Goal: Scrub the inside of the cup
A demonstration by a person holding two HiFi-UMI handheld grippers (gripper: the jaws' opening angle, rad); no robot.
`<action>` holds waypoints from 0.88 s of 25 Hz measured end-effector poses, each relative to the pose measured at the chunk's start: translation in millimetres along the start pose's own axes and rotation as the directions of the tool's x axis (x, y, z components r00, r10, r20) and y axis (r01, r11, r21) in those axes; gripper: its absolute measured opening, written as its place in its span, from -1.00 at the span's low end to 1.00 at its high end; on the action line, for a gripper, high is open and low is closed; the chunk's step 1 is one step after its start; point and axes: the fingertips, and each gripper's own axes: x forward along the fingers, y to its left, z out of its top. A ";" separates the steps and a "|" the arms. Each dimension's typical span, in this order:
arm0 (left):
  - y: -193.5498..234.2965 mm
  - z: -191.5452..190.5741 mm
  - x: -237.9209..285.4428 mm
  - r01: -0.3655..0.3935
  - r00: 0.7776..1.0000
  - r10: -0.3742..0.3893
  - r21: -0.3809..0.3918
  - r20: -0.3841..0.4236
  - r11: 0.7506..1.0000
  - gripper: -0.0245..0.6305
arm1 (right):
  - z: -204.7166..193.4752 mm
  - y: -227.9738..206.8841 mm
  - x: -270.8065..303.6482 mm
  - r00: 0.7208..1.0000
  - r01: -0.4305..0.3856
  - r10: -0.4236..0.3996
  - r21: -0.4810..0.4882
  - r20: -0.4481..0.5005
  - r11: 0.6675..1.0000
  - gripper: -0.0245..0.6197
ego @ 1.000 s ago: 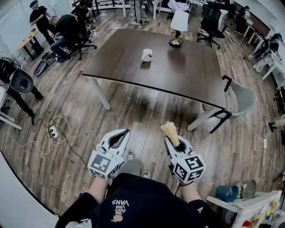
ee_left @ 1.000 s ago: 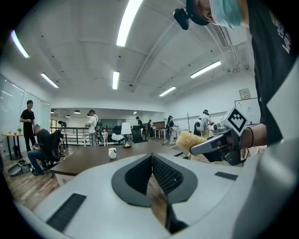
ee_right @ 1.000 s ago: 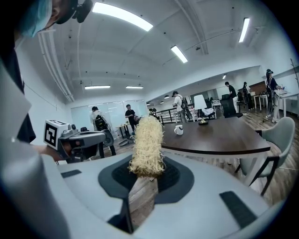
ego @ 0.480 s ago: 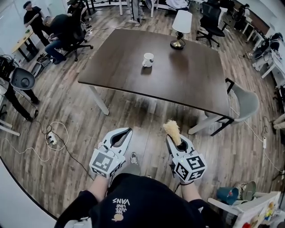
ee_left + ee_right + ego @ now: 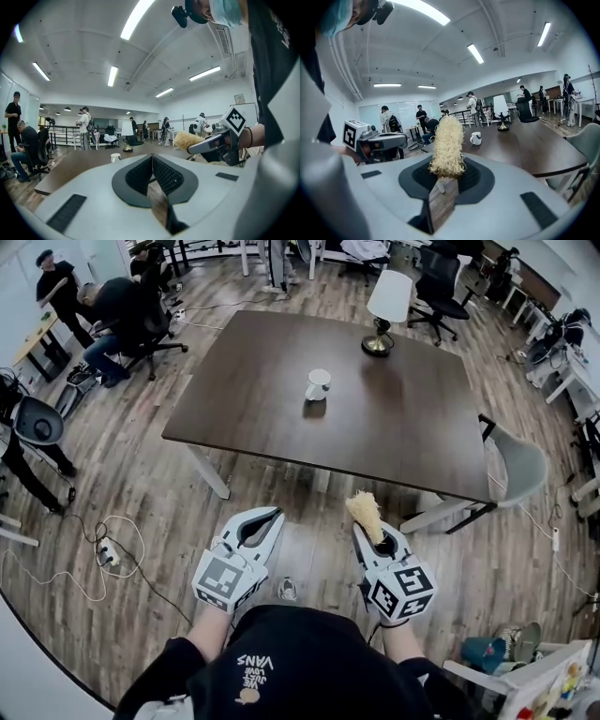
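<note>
Below, at lower left, the left gripper [image 5: 270, 519] was held closed and empty. The cup [image 5: 318, 384] was set on the table [image 5: 253, 399] at upper centre, its inside hard to make out. Right of centre, the right gripper [image 5: 364, 532] was clamped on a brush [image 5: 362, 509], its handle hidden.

Upside-down white "VANS" print on the person's black shirt [image 5: 281, 652]; smaller lettering beside it unreadable.
</note>
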 end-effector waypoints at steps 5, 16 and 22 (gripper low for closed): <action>21.5 -0.1 12.4 0.041 0.999 -0.041 -0.011 0.004 0.999 -0.88 | 5.2 -1.7 20.9 1.000 0.021 -0.021 0.010 0.000 1.000 -0.67; 58.5 -1.4 69.9 0.040 0.999 -0.040 -0.022 0.000 0.999 -0.88 | 21.6 -45.4 76.2 1.000 0.001 -0.001 0.017 -0.012 1.000 -0.67; 89.8 5.1 114.1 0.005 1.000 -0.006 -0.023 -0.004 1.000 -0.88 | 42.1 -77.9 120.0 0.999 -0.043 0.043 0.003 -0.018 0.999 -0.67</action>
